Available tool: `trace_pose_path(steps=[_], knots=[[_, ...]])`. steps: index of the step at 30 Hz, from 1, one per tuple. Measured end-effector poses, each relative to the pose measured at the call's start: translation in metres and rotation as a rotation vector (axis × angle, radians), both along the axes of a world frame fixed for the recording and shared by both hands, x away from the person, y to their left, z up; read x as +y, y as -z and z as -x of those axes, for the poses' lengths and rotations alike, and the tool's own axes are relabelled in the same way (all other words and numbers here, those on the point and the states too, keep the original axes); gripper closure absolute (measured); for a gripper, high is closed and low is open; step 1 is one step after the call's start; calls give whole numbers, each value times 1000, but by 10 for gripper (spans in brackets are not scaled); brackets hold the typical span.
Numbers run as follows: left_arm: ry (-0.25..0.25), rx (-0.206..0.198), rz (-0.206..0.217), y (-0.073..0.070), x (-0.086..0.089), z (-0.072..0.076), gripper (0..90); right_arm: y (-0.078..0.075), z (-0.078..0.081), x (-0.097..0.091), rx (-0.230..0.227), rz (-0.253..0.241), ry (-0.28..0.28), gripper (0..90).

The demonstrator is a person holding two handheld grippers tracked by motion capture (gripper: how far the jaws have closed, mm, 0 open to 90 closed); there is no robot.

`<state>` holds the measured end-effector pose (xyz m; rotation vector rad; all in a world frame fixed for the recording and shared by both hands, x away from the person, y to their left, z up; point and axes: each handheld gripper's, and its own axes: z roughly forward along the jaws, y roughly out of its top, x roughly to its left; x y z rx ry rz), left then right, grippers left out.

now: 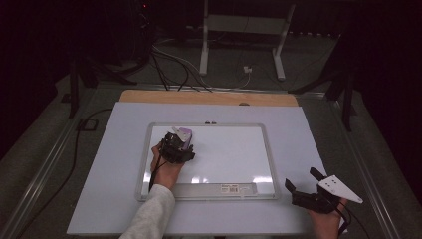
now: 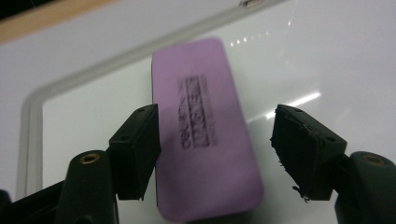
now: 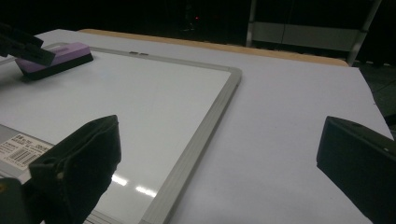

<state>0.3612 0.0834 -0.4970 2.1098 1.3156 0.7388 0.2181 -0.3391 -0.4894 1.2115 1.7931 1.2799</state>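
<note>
Your whiteboard [image 2: 299, 56] is glossy and smooth, throwing back streaks of light, and its frame [image 3: 201, 140] looks like brushed, ribbed metal. On the whiteboard, the purple eraser [image 2: 205, 135] has a matt plastic top with embossed lettering and a dark felt-like base. Under the whiteboard lies a matt, pale sheet [image 1: 308, 144]; beyond it runs a strip of bare wood [image 1: 209, 97]. Your gripper pads [image 2: 303, 149] look like rough black rubber, frayed at the edges.

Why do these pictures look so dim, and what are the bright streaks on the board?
High view: dark room, only the white tabletop sheet is lit. Left gripper view: lamp glare streaks on the glossy whiteboard; the purple rectangular eraser looks soft, its print blurred. Right gripper view: glare spots near the board's frame; the right claw is close and blurry.
</note>
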Motion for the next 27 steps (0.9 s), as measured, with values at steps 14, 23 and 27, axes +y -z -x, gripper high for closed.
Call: trace_pose_path(steps=[14,23,27], knots=[[-36,35,17,4,17,-3,439,0,0,0,2,0,-1,0],[-84,-14,56,-4,23,0,638,0,0,0,1,0,1,0],[-107,-26,75,-8,27,0,640,0,0,0,0,-1,1,0]])
